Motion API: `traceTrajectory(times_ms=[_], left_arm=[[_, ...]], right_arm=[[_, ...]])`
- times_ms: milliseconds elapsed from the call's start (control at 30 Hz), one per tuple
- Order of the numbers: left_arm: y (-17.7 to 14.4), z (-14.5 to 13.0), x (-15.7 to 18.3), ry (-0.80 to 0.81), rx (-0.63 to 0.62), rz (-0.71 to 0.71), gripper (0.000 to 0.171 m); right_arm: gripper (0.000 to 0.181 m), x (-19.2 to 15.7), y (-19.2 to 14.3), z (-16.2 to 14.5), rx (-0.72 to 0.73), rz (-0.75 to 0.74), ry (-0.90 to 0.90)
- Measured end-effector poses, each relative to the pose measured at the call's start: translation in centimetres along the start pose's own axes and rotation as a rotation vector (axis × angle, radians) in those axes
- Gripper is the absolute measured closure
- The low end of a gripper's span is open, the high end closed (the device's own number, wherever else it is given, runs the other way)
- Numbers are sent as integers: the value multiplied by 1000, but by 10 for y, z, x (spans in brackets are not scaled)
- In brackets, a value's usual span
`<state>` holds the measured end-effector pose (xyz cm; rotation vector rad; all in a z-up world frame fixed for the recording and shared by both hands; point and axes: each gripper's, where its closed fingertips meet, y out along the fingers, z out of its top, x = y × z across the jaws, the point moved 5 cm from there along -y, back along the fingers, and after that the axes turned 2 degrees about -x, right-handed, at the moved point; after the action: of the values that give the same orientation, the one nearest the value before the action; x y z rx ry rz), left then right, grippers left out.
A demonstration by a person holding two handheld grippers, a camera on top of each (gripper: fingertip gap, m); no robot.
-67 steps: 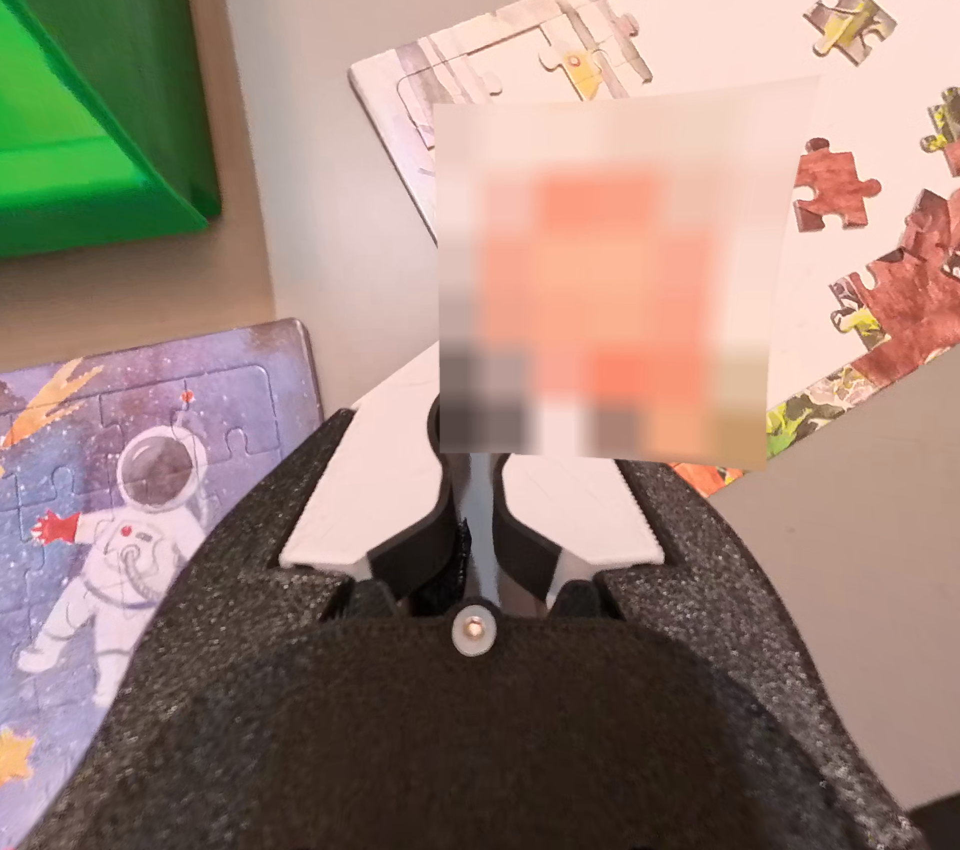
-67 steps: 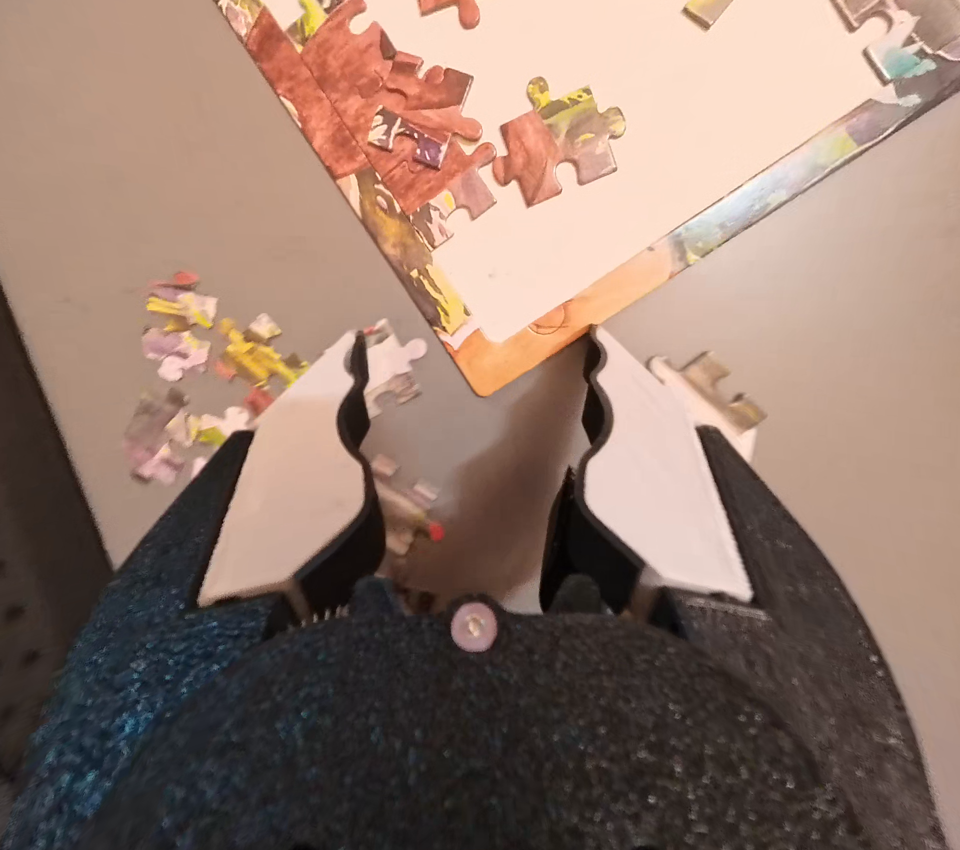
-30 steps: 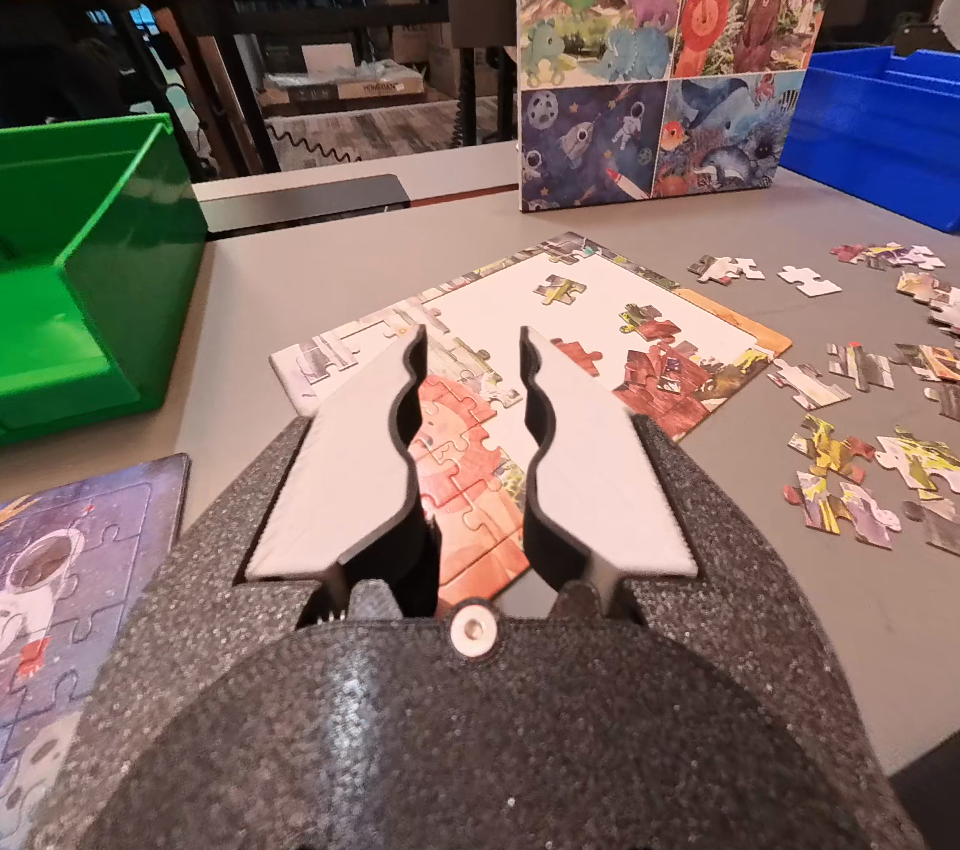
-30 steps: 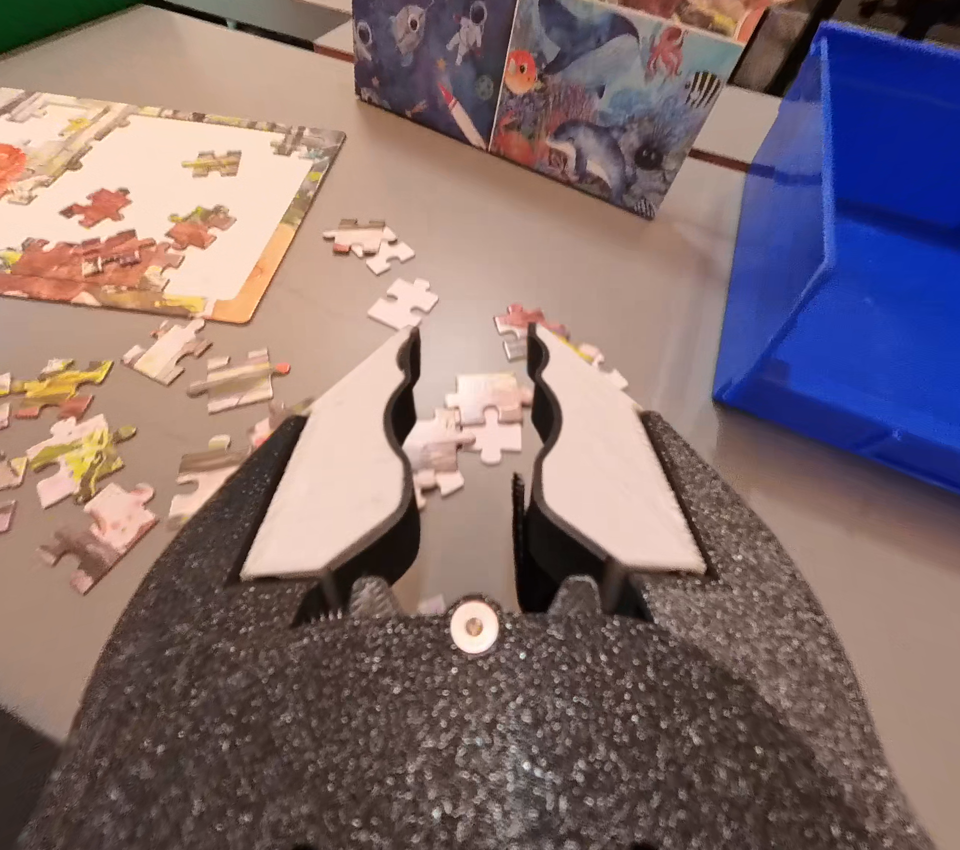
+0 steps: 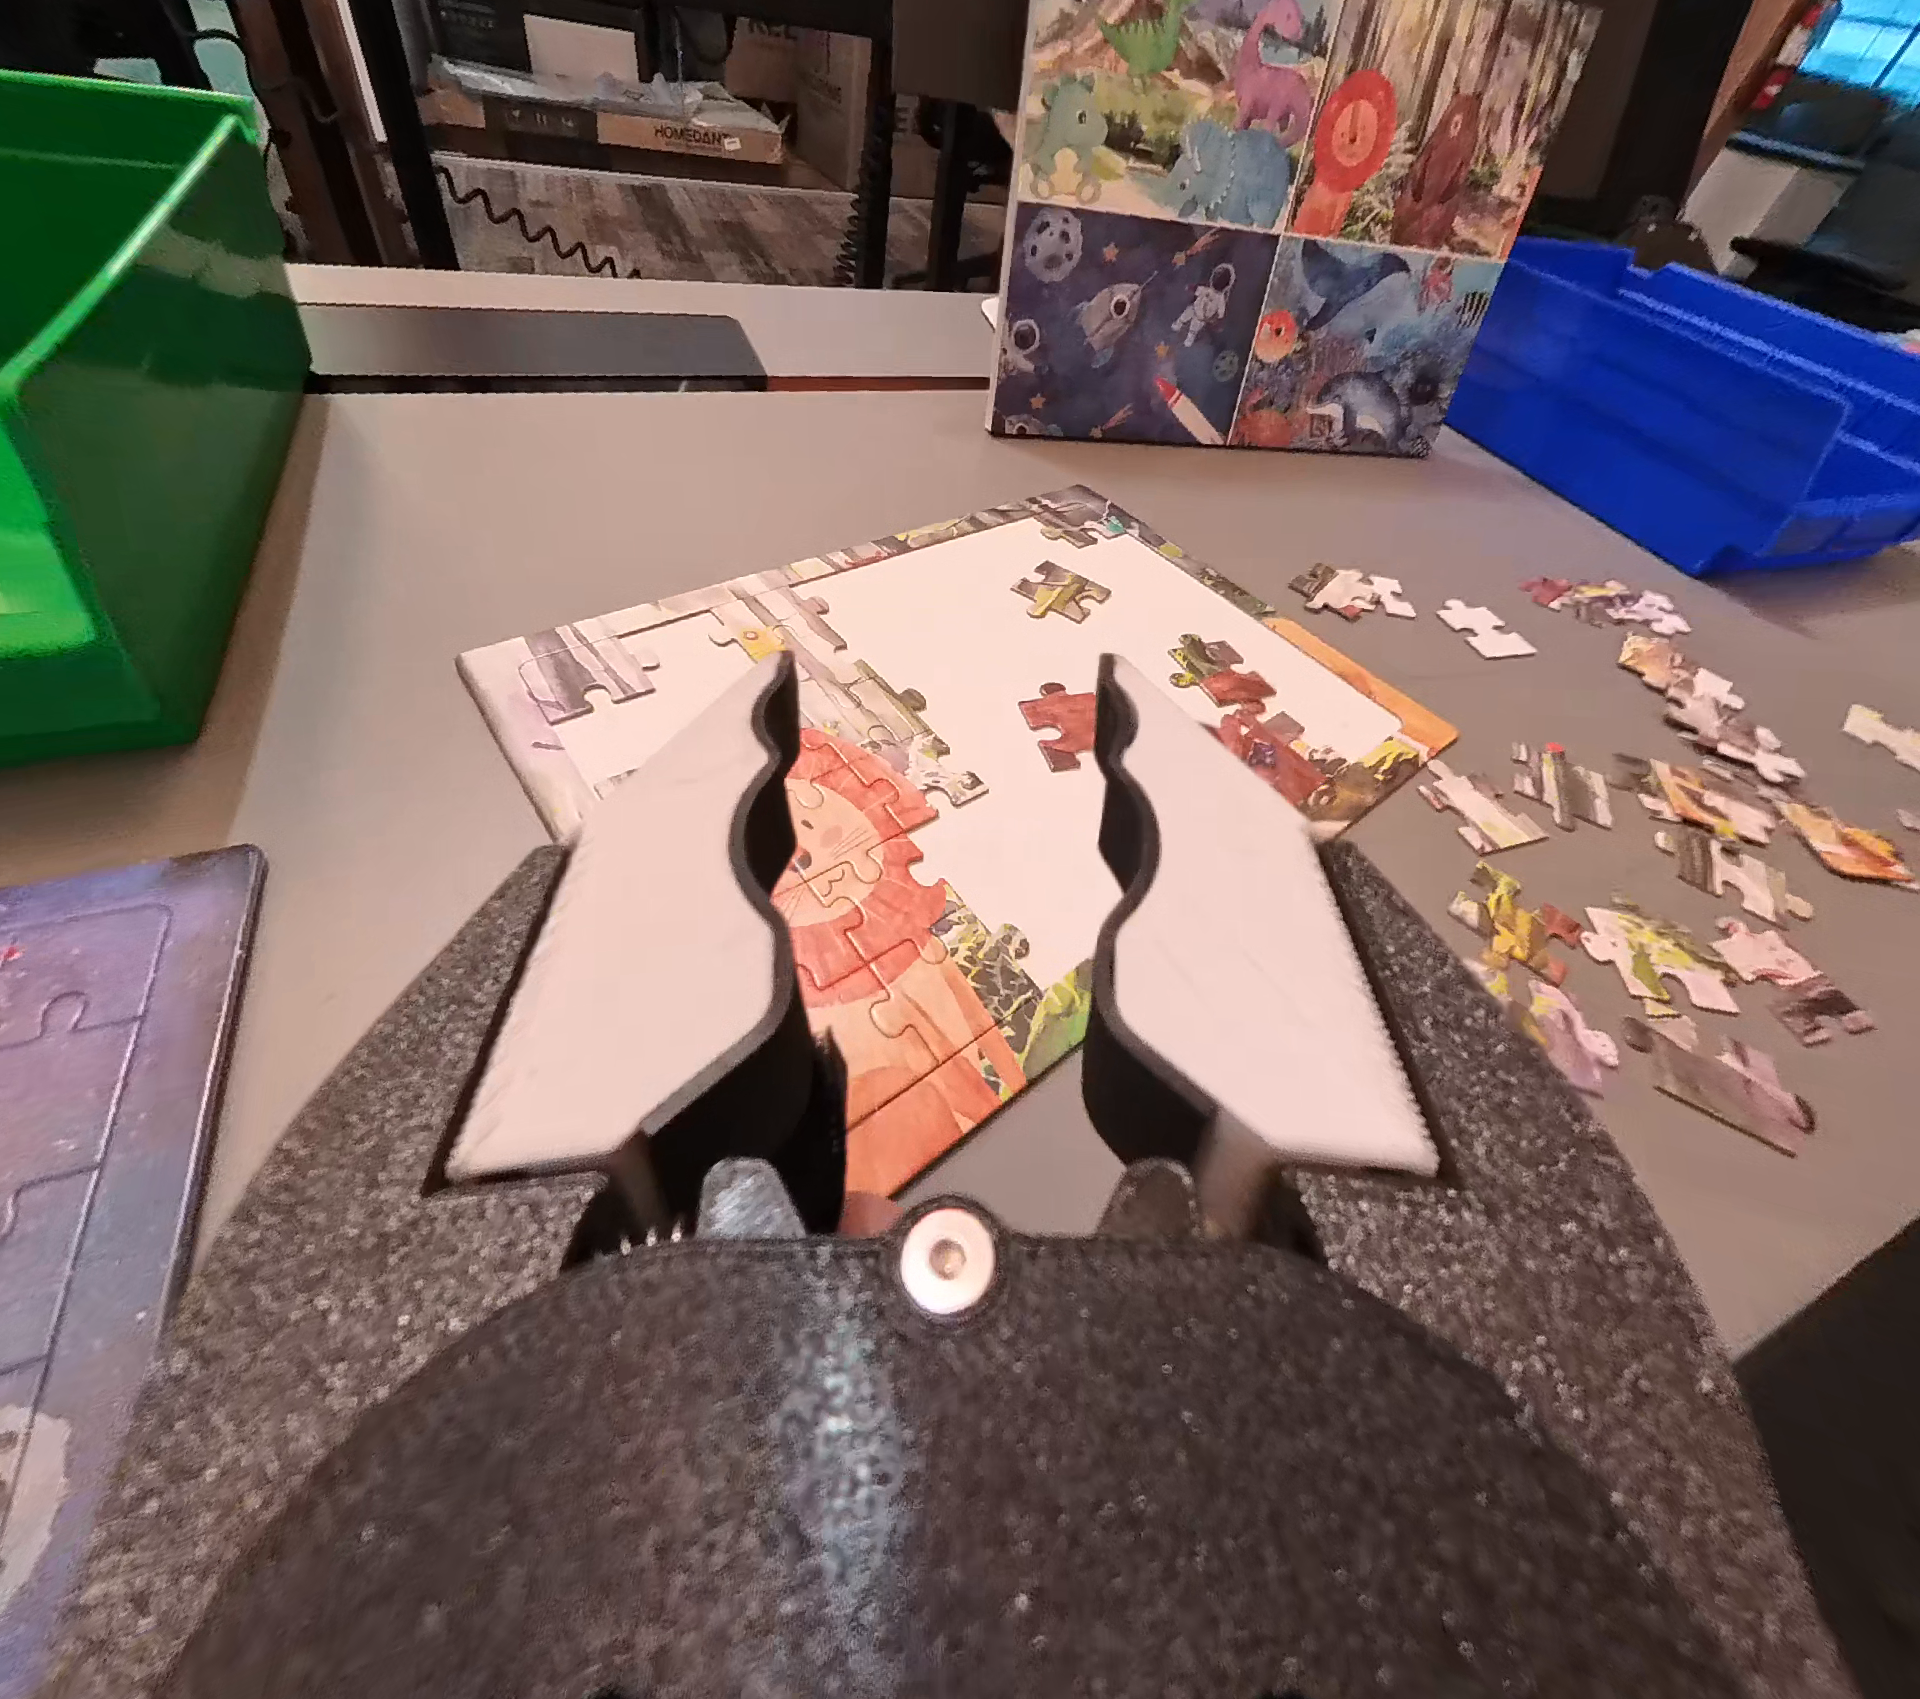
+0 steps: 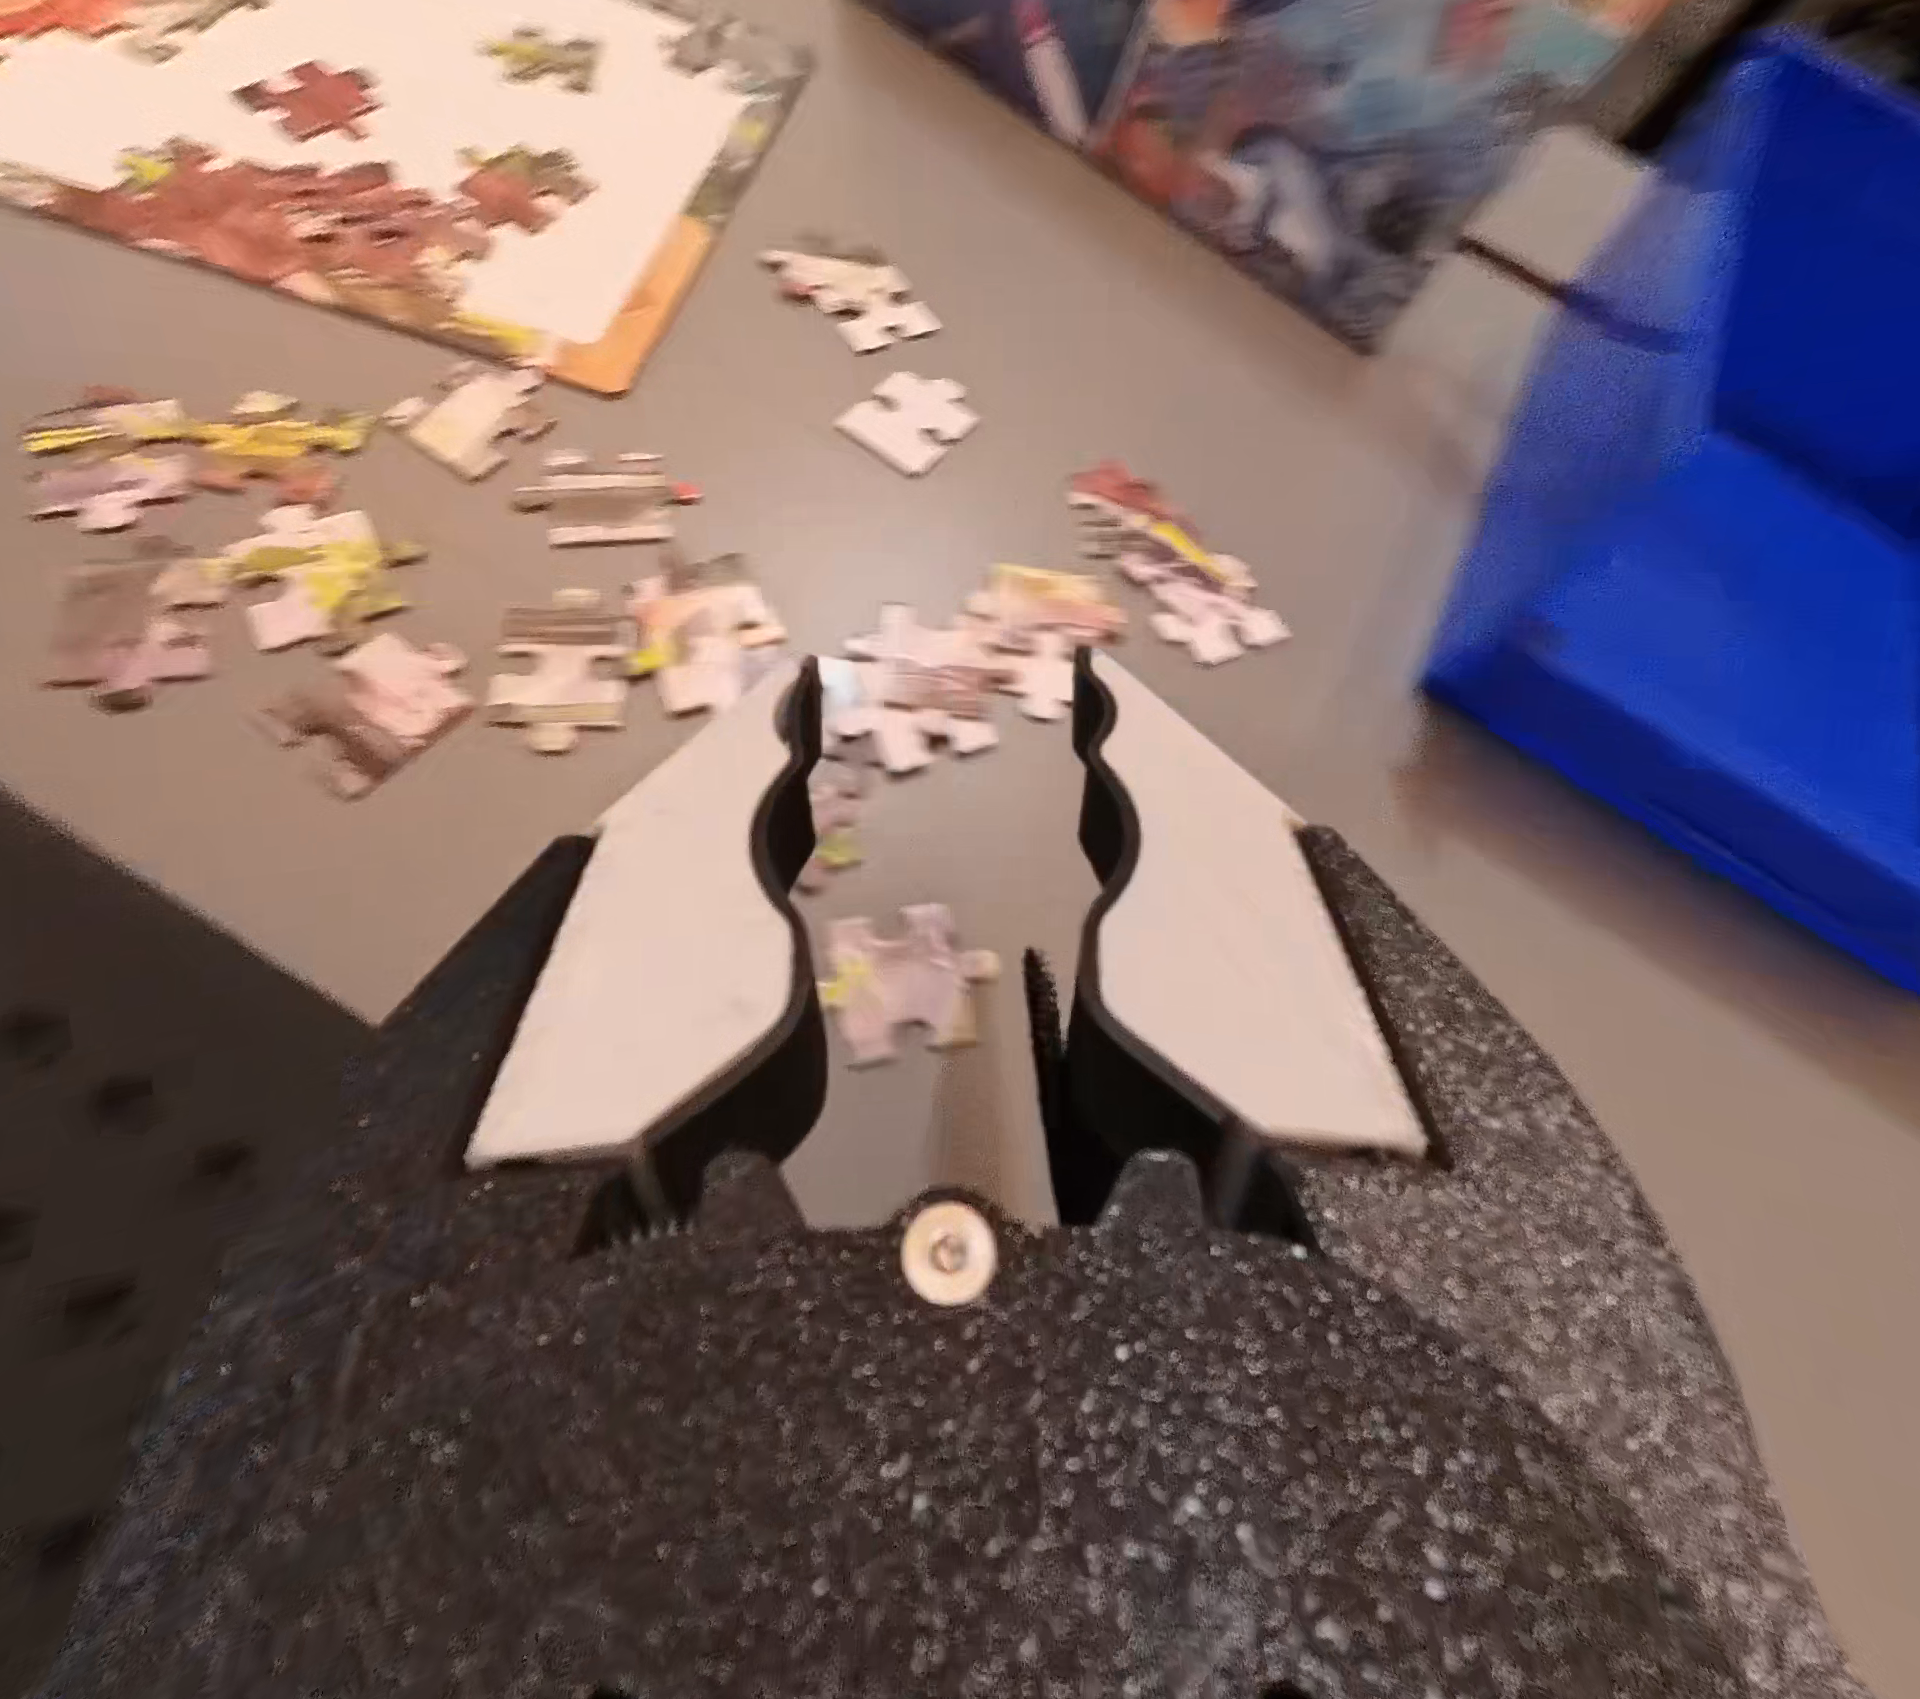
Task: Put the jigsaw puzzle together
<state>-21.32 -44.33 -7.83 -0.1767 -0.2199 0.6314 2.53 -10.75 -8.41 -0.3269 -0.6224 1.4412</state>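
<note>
A puzzle board (image 5: 966, 641) lies on the grey table, white inside, with a lion section (image 5: 873, 911) and a brown section (image 5: 1278, 745) assembled. My left gripper (image 5: 945, 673) is open and empty above the board's near side. Several loose pieces (image 5: 1662, 870) lie scattered to the board's right. In the blurred right wrist view my right gripper (image 6: 945, 673) is open and empty just above the loose pieces (image 6: 914, 693); one piece (image 6: 904, 974) lies between its fingers on the table. The board (image 6: 416, 39) sits at upper left there.
A puzzle box (image 5: 1278, 184) with four pictures stands upright at the back. A blue bin (image 5: 1714, 423) is at the right, also in the right wrist view (image 6: 1745, 558). A green bin (image 5: 125, 423) is at the left. A finished space puzzle (image 5: 94, 1078) lies near left. The tips of one gripper are about 40 centimeters away from the tips of the other.
Both grippers have opened wider than a second ago. The right gripper has swung left and down toward the loose pieces. The left gripper's view has shifted slightly.
</note>
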Motion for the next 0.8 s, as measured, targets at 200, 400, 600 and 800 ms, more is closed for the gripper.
traceTrajectory(times_ms=[200, 400, 600, 800], left_arm=[[-1, -1, -6, -70, -3, -19, 118], [5, -6, -6, -74, -51, -21, 121], [6, -7, -1, -30, -56, -20, 122], [4, -8, 0, -29, -58, -28, 123]], right_arm=[[137, -74, 42, 6, -141, 227, -77], [143, -66, 60, 17, -176, 188, 0], [145, -7, 48, -8, -323, 13, 46], [143, 58, -22, -61, -317, -102, 265]])
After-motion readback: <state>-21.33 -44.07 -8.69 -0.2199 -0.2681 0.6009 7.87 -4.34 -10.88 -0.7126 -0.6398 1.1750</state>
